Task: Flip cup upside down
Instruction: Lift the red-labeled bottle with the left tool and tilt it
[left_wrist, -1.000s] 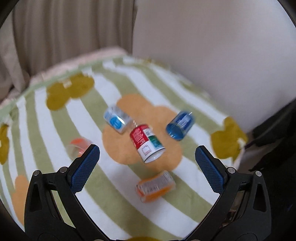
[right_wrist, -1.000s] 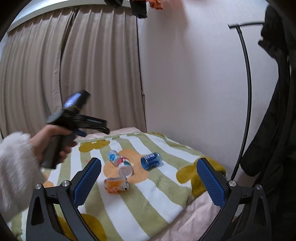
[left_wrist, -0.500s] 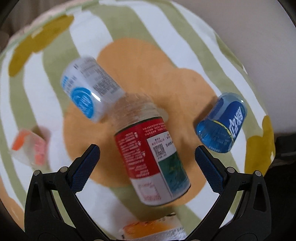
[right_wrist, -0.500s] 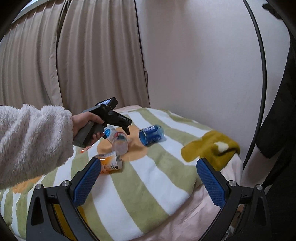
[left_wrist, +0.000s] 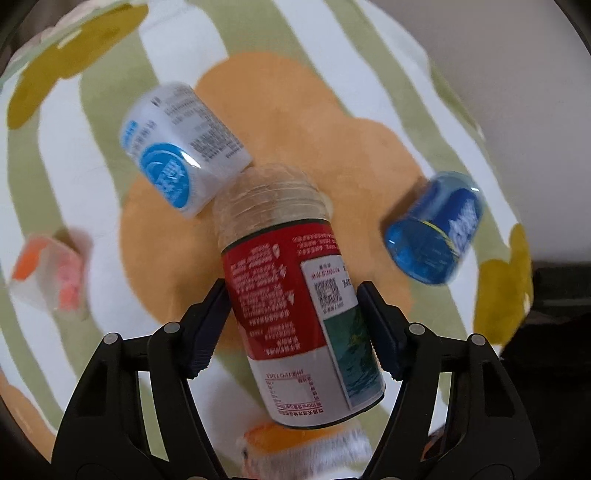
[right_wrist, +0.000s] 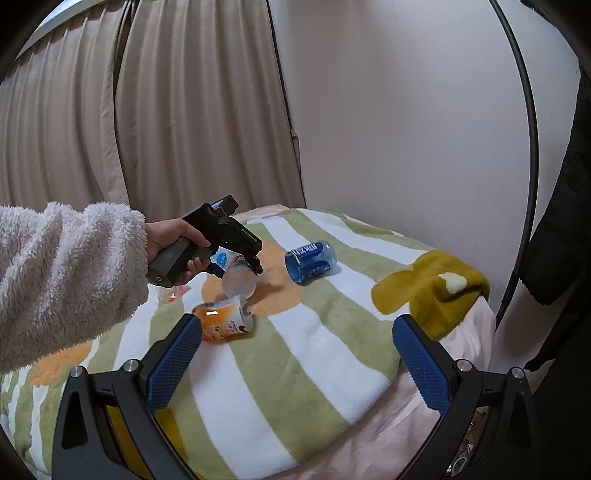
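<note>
A clear cup with a red, white and green label (left_wrist: 291, 295) lies on its side on the orange patch of a striped blanket (left_wrist: 332, 122). My left gripper (left_wrist: 293, 325) is shut on it, one finger pressed on each side of the label. From the right wrist view the same cup (right_wrist: 239, 282) shows its clear round end under the left gripper (right_wrist: 255, 264), held by a hand in a fluffy white sleeve (right_wrist: 62, 273). My right gripper (right_wrist: 295, 354) hangs open above the blanket's near part, nothing between its fingers.
Lying around it are a blue cup (left_wrist: 436, 236), a white cup with a blue label (left_wrist: 181, 147) touching its far end, an orange cup (right_wrist: 221, 325) and a small clear cup (left_wrist: 51, 277). The wall, a curtain (right_wrist: 147, 129) and a dark coat (right_wrist: 561, 221) border the bed.
My left gripper has dropped onto the red-labelled cup and shut on its sides. The right gripper has drifted a little nearer the blanket, still open.
</note>
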